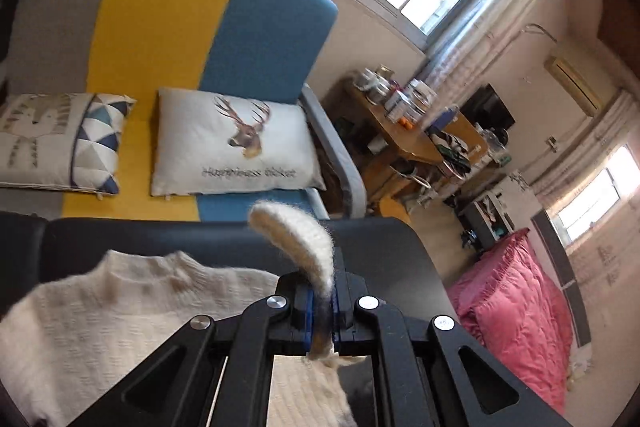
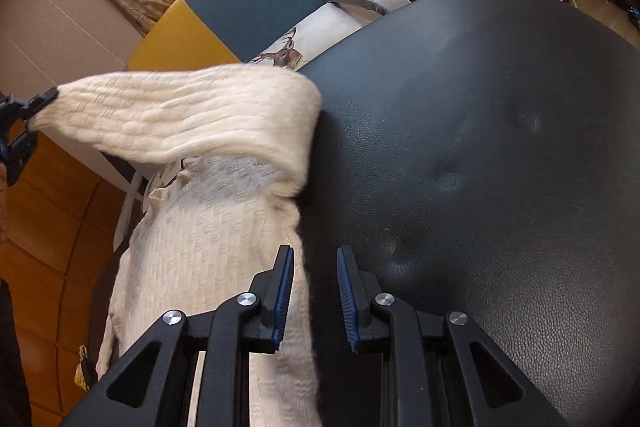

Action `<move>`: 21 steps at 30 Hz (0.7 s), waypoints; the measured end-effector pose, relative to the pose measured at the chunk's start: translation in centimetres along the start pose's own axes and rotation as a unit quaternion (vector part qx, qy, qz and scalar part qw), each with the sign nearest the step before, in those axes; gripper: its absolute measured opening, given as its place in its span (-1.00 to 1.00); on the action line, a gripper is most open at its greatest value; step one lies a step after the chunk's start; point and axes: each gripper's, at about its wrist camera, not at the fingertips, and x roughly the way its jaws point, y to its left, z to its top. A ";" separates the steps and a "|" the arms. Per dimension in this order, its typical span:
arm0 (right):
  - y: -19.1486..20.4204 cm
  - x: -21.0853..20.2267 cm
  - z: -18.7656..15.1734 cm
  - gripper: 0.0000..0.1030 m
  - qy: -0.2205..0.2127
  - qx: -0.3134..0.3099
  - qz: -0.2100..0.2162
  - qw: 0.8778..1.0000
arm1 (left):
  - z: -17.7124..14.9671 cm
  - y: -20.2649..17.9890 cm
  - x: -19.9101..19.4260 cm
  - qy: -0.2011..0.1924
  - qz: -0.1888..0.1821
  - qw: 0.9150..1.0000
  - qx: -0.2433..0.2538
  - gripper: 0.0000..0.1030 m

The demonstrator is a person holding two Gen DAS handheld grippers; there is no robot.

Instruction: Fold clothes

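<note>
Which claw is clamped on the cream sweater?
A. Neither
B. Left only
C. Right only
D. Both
B: the left claw pinches a strip of the cream sweater between its pads, while the right claw stands apart with nothing gripped.

Left gripper point(image 1: 322, 311) is clamped tight on a strip of the cream sweater point(image 1: 120, 311), and the end of it pokes up past the fingers and curls toward 11 o'clock. The rest of the sweater lies on the black table point(image 1: 224, 239) at about 8 o'clock. Behind that there's a yellow and blue sofa point(image 1: 264, 27) with a deer pillow point(image 1: 236, 143) and a patterned pillow point(image 1: 60, 139). Pink quilt point(image 1: 516, 311) at 4 o'clock, cluttered wooden desk point(image 1: 416, 139) around 2.
</note>
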 end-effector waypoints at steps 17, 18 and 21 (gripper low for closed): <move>1.1 5.1 0.9 -0.40 0.041 0.193 0.235 0.952 | -6.1 14.4 -1.9 0.029 0.043 0.994 -0.092 -0.88; 1.6 5.5 0.9 -0.40 0.049 0.194 0.229 0.953 | -6.2 14.4 -2.1 0.027 0.038 0.995 -0.091 -0.88; 3.0 7.0 0.7 -0.36 0.065 0.202 0.201 0.956 | -6.4 14.1 -2.7 0.023 0.021 0.996 -0.086 -0.88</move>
